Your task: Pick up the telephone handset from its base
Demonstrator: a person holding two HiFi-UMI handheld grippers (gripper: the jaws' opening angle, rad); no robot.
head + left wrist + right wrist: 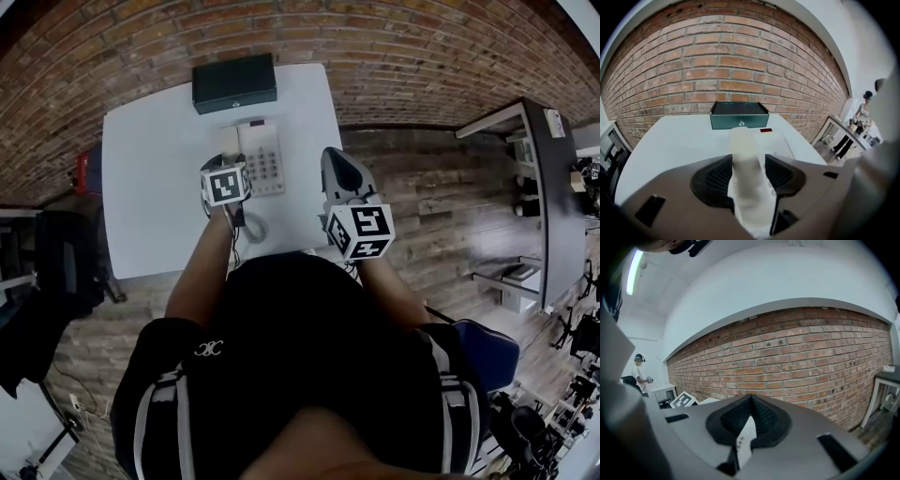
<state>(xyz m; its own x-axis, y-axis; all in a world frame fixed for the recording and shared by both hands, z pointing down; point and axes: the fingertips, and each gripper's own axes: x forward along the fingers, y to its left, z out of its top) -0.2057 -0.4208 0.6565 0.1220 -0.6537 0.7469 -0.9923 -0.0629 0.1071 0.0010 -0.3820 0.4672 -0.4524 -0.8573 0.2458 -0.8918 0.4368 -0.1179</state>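
A white telephone base [264, 159] with a keypad stands on the white table [159, 187]. Its pale handset [228, 142] lies along the base's left side. My left gripper [227, 167] is right over it, pointing steeply down. In the left gripper view the handset [745, 159] runs lengthwise between the two black pads [717, 176], and the left gripper [748, 164] stands open around it; a pressing grip does not show. To the right, my right gripper [337, 161] hovers at the table's right edge, and in its own view the right gripper [751, 401] is shut on nothing.
A dark green-black box [234, 82] sits at the table's far edge against the brick wall, just behind the phone [739, 115]. The coiled cord [253, 228] trails toward the near edge. Dark chairs [56, 262] stand at the left. A person [862, 112] stands far off on the right.
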